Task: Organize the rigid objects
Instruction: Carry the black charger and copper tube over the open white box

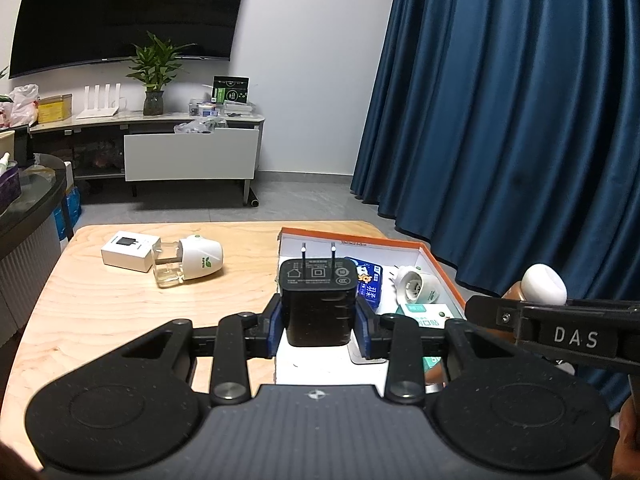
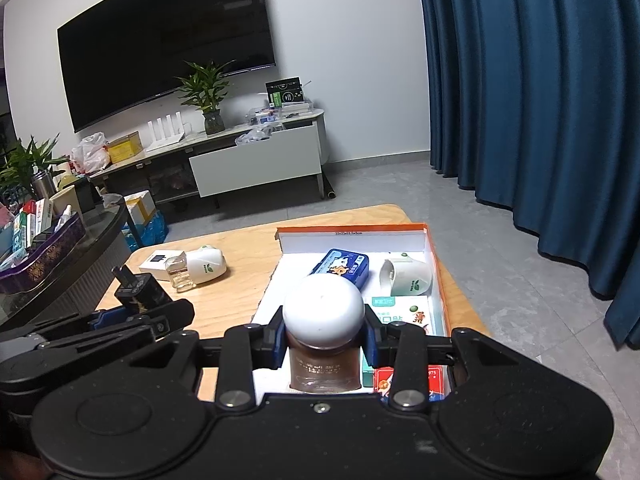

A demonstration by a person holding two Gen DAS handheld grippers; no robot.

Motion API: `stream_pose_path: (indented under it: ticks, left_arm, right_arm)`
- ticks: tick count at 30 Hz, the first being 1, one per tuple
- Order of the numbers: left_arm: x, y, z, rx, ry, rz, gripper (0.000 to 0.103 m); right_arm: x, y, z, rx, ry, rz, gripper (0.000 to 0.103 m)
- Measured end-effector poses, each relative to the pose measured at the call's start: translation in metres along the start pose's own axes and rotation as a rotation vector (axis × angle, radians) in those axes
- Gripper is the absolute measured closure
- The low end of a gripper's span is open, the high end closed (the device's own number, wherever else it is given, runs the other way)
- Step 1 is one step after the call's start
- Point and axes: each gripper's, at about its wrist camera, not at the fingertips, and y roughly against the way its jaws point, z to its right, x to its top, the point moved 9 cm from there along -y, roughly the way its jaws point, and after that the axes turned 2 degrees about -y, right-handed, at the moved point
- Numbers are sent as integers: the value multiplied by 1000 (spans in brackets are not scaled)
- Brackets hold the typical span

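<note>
Over the near left edge of the orange-rimmed box (image 1: 430,254), the left gripper (image 1: 318,320) is squeezing a shiny black charger plug (image 1: 318,300) with two metal prongs sticking up. Beside it on the right, the right gripper (image 2: 325,342) is gripping a brown bottle (image 2: 322,368) with a round white cap, over the near end of the box. Far left on the wooden table (image 1: 120,312), a white plug-in bottle (image 1: 192,262) is lying on its side, touching a small white box (image 1: 128,254).

Right tongs (image 2: 325,344) clamped around white-capped brown bottle (image 2: 323,320) over orange-rimmed box (image 2: 352,228)
</note>
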Motion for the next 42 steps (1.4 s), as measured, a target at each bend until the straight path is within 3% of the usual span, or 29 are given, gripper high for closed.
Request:
stream_pose_path:
  ticks: [42]
  left_arm:
    - [-3,-18,-7,-23,29,-24,67]
  right_arm:
    - [-6,-16,-7,18,6,-44,59]
